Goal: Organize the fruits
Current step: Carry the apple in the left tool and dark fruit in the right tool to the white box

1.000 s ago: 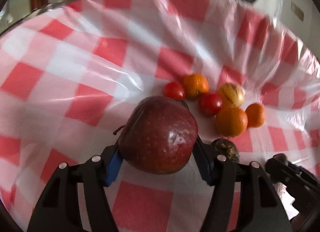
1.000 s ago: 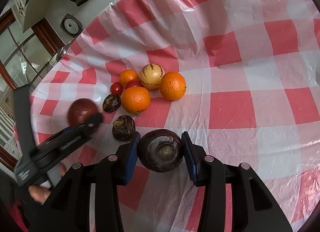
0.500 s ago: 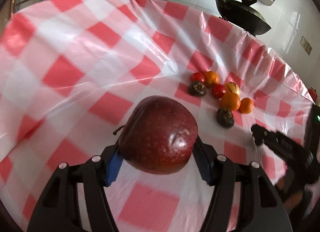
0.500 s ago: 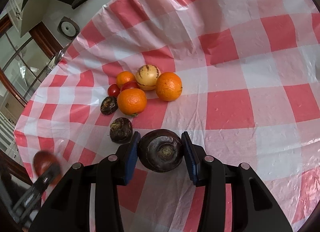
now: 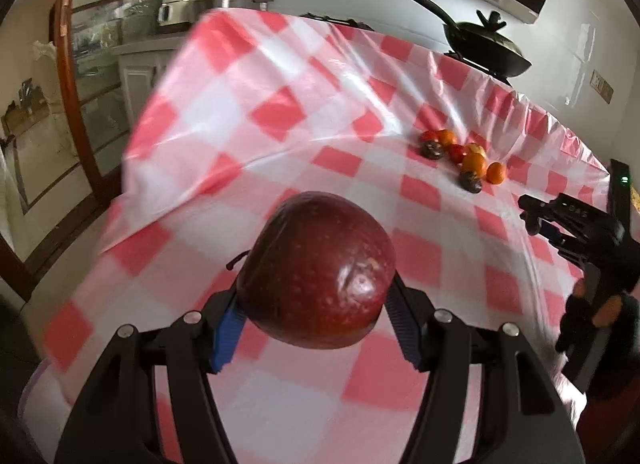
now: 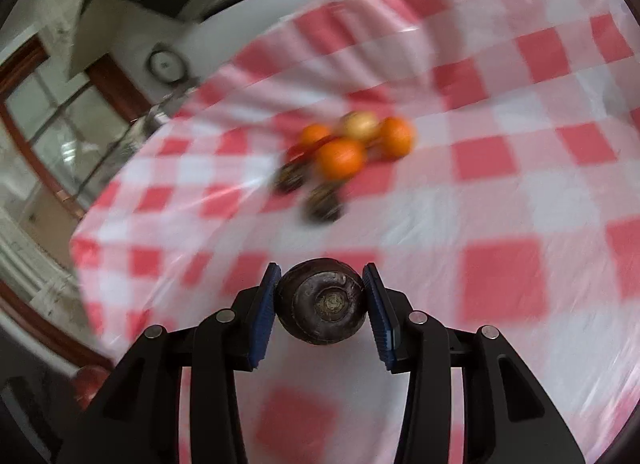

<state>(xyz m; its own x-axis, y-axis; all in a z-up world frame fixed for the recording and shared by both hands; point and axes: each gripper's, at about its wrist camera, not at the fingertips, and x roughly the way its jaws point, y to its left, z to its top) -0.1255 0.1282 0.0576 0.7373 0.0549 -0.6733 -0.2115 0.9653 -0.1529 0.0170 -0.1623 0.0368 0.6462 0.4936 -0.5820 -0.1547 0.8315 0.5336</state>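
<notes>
My left gripper [image 5: 316, 296] is shut on a big dark red apple [image 5: 316, 268] and holds it above the near part of the red-and-white checked tablecloth [image 5: 280, 116]. My right gripper [image 6: 322, 300] is shut on a round dark purple fruit [image 6: 322, 300] above the cloth. A cluster of oranges [image 6: 340, 156], a yellow striped fruit [image 6: 360, 124], small red fruits and two dark fruits [image 6: 324, 202] lies on the cloth ahead, blurred. The same cluster [image 5: 464, 158] is far off in the left wrist view, with the right gripper [image 5: 532, 216] at the right edge.
A black pan [image 5: 484, 44] stands beyond the table's far edge. A rice cooker [image 5: 224, 0] and a glass cabinet [image 5: 92, 48] are at the back left. The table's left edge [image 6: 80, 256] drops off near a wooden-framed door.
Both grippers have pulled back from the fruit cluster, which now looks smaller and farther. Each still holds its fruit. The right wrist view is blurred by motion.
</notes>
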